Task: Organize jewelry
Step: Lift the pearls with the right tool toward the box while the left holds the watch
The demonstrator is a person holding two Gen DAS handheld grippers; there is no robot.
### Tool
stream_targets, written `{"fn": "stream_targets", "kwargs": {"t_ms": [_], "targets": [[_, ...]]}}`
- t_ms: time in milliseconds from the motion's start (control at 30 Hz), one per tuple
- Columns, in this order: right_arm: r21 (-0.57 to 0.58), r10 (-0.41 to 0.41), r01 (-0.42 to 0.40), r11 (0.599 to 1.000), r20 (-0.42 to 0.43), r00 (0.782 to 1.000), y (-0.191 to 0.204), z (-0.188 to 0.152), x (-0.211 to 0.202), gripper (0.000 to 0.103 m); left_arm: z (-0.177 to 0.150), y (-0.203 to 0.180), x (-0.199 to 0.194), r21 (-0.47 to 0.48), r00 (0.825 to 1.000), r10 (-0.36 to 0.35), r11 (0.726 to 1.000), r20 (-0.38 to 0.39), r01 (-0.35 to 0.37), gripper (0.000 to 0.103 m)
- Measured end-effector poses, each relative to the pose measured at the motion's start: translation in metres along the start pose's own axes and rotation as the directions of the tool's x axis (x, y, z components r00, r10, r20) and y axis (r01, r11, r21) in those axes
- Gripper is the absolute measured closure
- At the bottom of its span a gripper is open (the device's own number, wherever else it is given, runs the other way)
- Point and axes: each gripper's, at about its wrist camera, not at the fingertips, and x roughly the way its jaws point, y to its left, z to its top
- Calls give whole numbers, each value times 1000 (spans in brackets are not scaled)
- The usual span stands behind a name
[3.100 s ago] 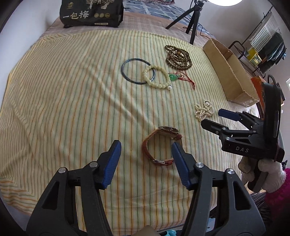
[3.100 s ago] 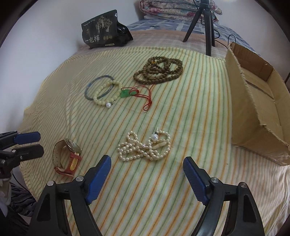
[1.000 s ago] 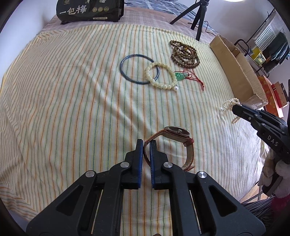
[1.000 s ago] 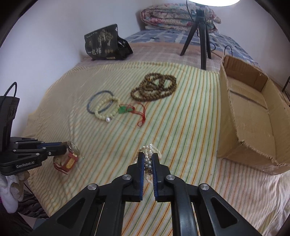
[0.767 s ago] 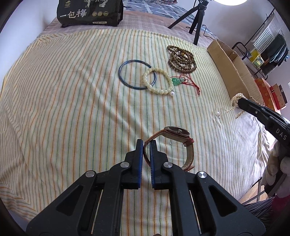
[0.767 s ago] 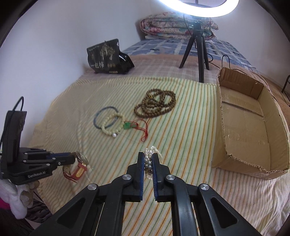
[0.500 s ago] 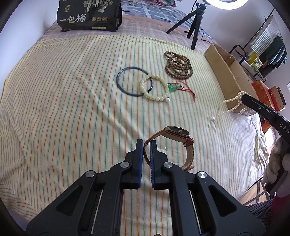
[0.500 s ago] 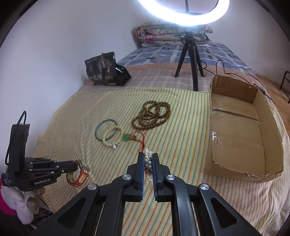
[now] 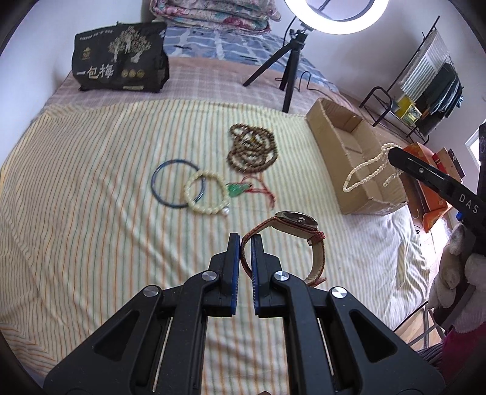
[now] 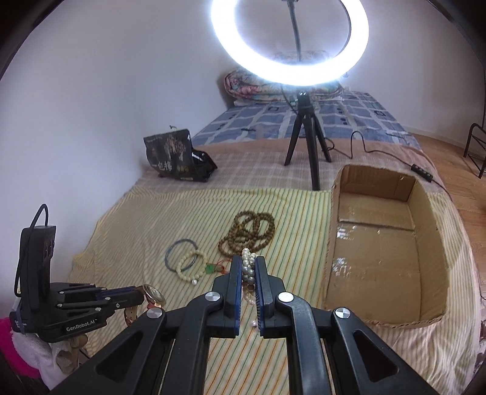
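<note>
My left gripper [image 9: 245,240] is shut on the strap of a brown leather wristwatch [image 9: 296,220], held up above the striped cloth [image 9: 91,212]. My right gripper [image 10: 248,262] is shut on a pearl necklace [image 10: 248,269], which dangles in loops [image 9: 363,171] in front of the open cardboard box [image 10: 376,252]. On the cloth lie a dark blue bangle [image 9: 174,187], a cream bead bracelet [image 9: 206,196], a green pendant on red cord [image 9: 238,189] and a coil of brown wooden beads [image 9: 252,149].
A ring light on a small tripod [image 10: 305,127] stands behind the cloth, its cable trailing right. A black printed bag [image 9: 120,62] sits at the back left. Folded quilts [image 9: 212,12] lie beyond. A rack with clothes [image 9: 431,82] stands at the right.
Both grippers have risen with their loads: the watch and the pearl necklace are now well clear of the cloth. The right gripper has tilted up, bringing the ring light into view.
</note>
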Motion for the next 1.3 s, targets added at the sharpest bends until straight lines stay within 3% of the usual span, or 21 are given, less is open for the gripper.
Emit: {"fn": "stream_targets", "kwargs": {"t_ms": [667,1033,1300], "targets": [[61,-119,115,991,72,990,-79,48,-16,98,46,-106,20,91,994,-87,993,72,80,98],[107,-153,147,983,56,987,-127,62,-1,98,62,-147,61,95,994,-102,991,44,98,98],[126,-164,161,979,17,986,-156,61,19,98,70,-171,87,112,996,-76,991,57,69,98]]}}
